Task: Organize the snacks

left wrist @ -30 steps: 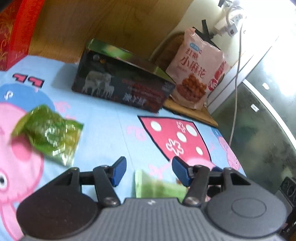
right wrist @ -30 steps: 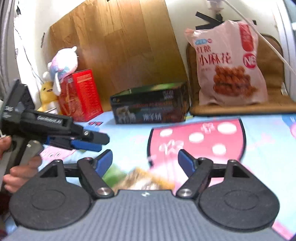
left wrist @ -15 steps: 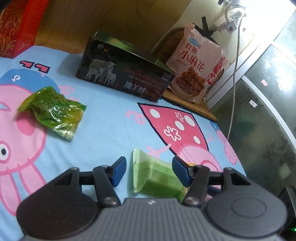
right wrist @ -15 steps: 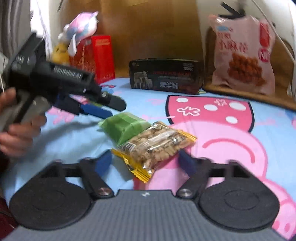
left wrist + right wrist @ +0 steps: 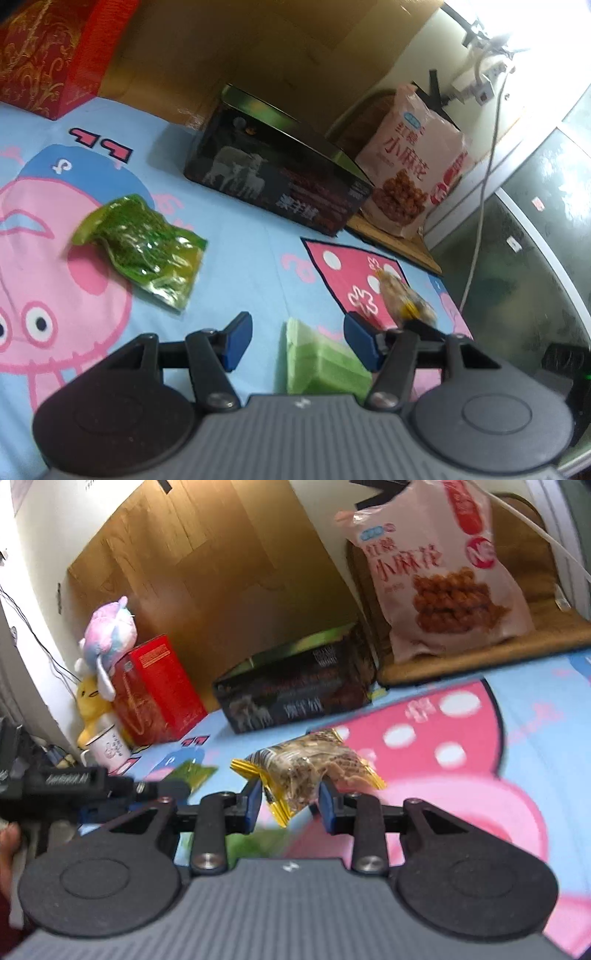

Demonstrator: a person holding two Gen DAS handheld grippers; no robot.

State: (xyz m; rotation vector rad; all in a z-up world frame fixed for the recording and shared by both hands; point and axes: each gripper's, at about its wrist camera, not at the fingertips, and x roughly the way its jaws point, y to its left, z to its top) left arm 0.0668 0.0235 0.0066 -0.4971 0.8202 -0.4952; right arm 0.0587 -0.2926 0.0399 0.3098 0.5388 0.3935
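Note:
My right gripper (image 5: 290,803) is shut on a clear yellow-edged packet of nuts (image 5: 306,771) and holds it lifted above the cartoon-print cloth; the packet also shows in the left wrist view (image 5: 400,301). My left gripper (image 5: 295,341) is open, its blue pads either side of a pale green packet (image 5: 321,363) lying on the cloth. A shiny green snack bag (image 5: 144,245) lies to the left, apart from both grippers. The left gripper also shows at the left of the right wrist view (image 5: 92,790).
A dark box with sheep on it (image 5: 280,177) stands at the back. A big pink snack bag (image 5: 439,572) leans on a brown cushion (image 5: 491,642). A red box (image 5: 155,690), plush toys (image 5: 105,642) and a white cup (image 5: 107,746) stand back left. A white cable (image 5: 480,184) hangs right.
My right gripper has closed on the nut packet and lifted it off the cloth. My left gripper stays open over the green packet with little movement.

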